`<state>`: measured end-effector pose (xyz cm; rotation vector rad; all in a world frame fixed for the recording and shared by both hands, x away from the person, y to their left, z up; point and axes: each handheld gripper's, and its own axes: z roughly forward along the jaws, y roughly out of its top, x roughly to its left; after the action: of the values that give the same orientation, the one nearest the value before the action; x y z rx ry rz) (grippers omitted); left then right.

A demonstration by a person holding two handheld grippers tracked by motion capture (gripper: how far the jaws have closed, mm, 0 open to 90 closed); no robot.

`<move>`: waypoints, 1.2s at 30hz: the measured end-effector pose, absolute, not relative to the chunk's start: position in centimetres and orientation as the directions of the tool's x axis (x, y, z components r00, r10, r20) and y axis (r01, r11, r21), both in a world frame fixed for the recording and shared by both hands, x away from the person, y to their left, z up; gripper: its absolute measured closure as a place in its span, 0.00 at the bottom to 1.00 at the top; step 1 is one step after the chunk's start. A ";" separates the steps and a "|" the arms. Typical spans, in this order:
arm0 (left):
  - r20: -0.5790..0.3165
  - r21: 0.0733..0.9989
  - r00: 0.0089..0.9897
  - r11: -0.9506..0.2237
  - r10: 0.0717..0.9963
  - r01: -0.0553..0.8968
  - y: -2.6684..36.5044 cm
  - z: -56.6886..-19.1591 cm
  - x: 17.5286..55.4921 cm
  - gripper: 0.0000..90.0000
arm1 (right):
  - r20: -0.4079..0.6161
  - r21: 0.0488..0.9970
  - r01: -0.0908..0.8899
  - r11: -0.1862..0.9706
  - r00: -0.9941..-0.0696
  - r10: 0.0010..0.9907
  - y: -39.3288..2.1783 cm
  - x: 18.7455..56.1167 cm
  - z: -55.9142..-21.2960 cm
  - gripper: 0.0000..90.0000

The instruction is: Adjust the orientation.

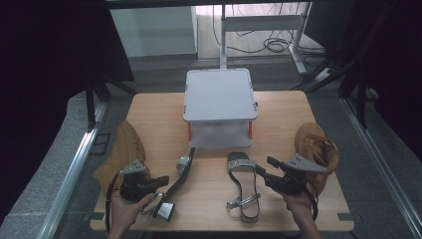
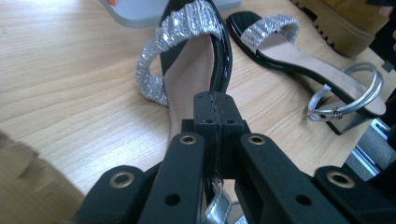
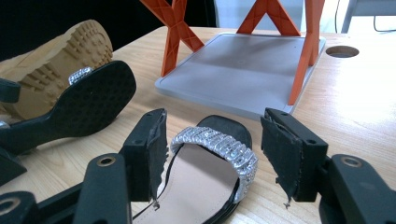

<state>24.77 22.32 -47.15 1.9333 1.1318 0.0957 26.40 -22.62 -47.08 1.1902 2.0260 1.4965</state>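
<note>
Left tool [image 2: 215,122] clamped on tilted sandal [image 2: 187,56], right tool [image 3: 212,154] wide open over flat sandal [image 3: 205,163], beside grey rack [image 1: 220,94]

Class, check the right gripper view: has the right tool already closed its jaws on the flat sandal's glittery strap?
No. The right tool stands open, its jaws spread either side of the glittery strap with clear gaps.

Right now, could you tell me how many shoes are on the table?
4: a tan suede boot at the left edge, another tan suede boot at the right, a black sandal tipped on its side left of centre, a black sandal lying flat centre-right.
</note>
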 end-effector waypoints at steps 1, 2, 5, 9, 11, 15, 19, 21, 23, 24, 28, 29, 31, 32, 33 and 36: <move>-0.337 0.706 0.584 -0.213 0.738 0.676 22.2 -47.3 24.9 1.00 | 0.191 0.905 0.417 0.089 -0.583 0.790 -22.6 26.4 -47.1 0.45; -0.339 0.701 0.584 -0.217 0.737 0.680 22.1 -47.4 25.1 1.00 | 0.192 0.904 0.418 0.089 -0.582 0.790 -22.6 26.4 -47.2 0.45; -0.342 0.686 0.582 -0.227 0.738 0.691 21.8 -47.7 25.5 1.00 | 0.197 0.901 0.425 0.086 -0.578 0.792 -22.6 26.4 -47.3 0.45; -0.342 0.676 0.578 -0.233 0.741 0.699 21.6 -48.0 26.1 1.00 | 0.197 0.900 0.428 0.087 -0.577 0.793 -22.5 26.5 -47.4 0.45; -0.341 0.672 0.582 -0.242 0.738 0.700 21.4 -48.1 26.2 1.00 | 0.196 0.899 0.428 0.089 -0.578 0.792 -22.5 26.5 -47.4 0.45; -0.339 0.663 0.585 -0.255 0.737 0.704 21.0 -48.3 26.5 1.00 | 0.186 0.899 0.426 0.101 -0.581 0.793 -22.3 26.6 -47.5 0.45; -0.339 0.656 0.593 -0.268 0.731 0.706 20.6 -48.3 26.8 1.00 | 0.190 0.897 0.430 0.100 -0.580 0.792 -22.2 26.6 -47.5 0.45; -0.339 0.652 0.592 -0.271 0.731 0.708 20.5 -48.3 26.9 1.00 | 0.190 0.898 0.429 0.098 -0.579 0.793 -22.2 26.6 -47.5 0.45; -0.331 0.652 0.593 -0.276 0.734 0.706 20.3 -48.2 26.8 1.00 | 0.188 0.899 0.427 0.099 -0.579 0.793 -22.3 26.6 -47.5 0.45; -0.329 0.652 0.595 -0.279 0.733 0.705 20.3 -48.2 26.8 1.00 | 0.188 0.899 0.427 0.099 -0.578 0.794 -22.3 26.6 -47.5 0.45; -0.334 0.649 0.598 -0.283 0.728 0.706 20.1 -48.2 26.9 1.00 | 0.192 0.896 0.434 0.094 -0.570 0.799 -22.4 26.6 -47.5 0.45; -0.335 0.648 0.598 -0.283 0.728 0.707 20.1 -48.2 26.9 1.00 | 0.192 0.896 0.435 0.093 -0.568 0.800 -22.4 26.7 -47.6 0.45; -0.337 0.646 0.601 -0.286 0.725 0.707 20.0 -48.2 26.9 1.00 | 0.197 0.894 0.439 0.089 -0.563 0.803 -22.4 26.7 -47.6 0.45; -0.338 0.646 0.601 -0.286 0.724 0.708 20.0 -48.2 27.0 1.00 | 0.196 0.894 0.440 0.088 -0.560 0.805 -22.4 26.6 -47.6 0.45; -0.341 0.645 0.602 -0.286 0.722 0.709 20.0 -48.2 27.0 1.00 | 0.196 0.894 0.440 0.087 -0.559 0.806 -22.4 26.6 -47.6 0.45; -0.351 0.641 0.602 -0.284 0.717 0.713 19.8 -48.2 27.0 1.00 | 0.196 0.894 0.440 0.087 -0.557 0.807 -22.4 26.6 -47.7 0.45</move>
<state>27.01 19.80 -48.19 2.0288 1.1296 0.0064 26.62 -22.45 -47.65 1.2332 2.0240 1.4612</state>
